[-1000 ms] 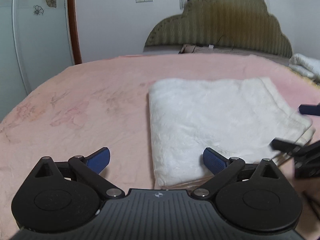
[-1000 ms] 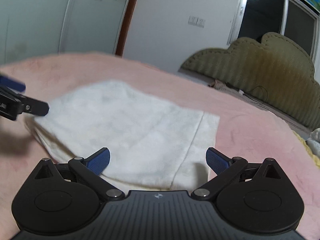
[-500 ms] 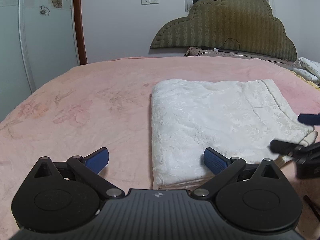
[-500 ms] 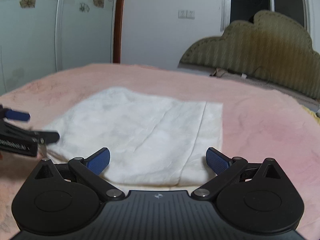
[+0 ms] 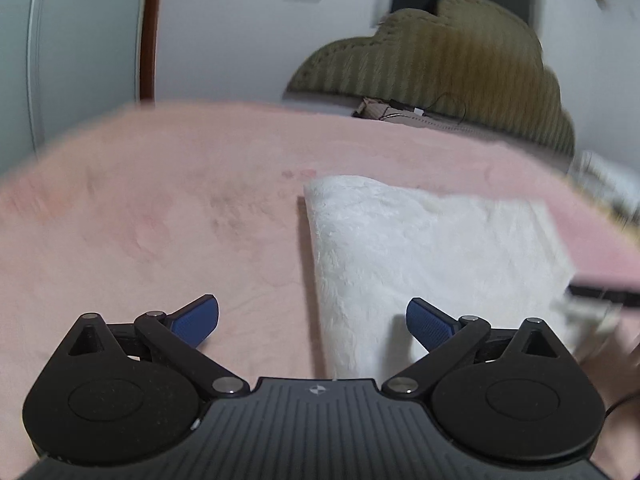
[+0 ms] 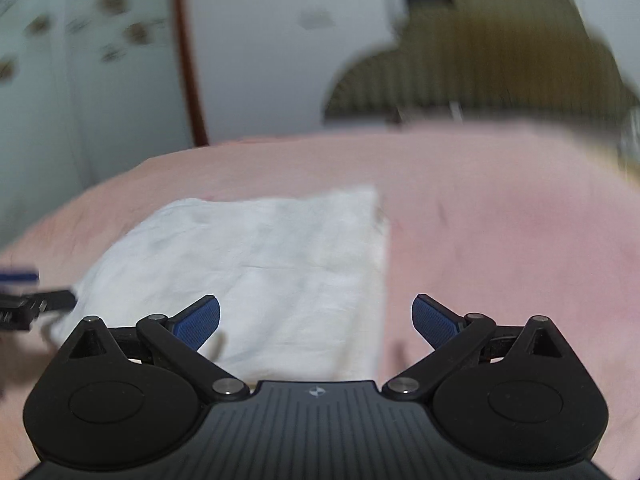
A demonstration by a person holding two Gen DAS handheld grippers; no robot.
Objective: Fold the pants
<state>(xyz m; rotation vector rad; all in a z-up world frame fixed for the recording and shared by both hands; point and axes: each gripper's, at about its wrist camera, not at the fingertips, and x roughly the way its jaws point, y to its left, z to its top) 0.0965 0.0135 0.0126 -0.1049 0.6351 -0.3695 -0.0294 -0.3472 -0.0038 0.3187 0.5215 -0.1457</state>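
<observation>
Pants (image 5: 432, 256), white and folded, lie on the pink bed (image 5: 160, 216). Both your left gripper (image 5: 312, 320) and right gripper (image 6: 316, 320) gape wide, empty; straddle each near corner before closing.

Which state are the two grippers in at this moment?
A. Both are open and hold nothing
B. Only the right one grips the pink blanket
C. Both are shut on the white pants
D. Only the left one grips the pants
A: the left gripper and the right gripper both have their jaws spread wide, with nothing between them, over the folded white pants.
</observation>
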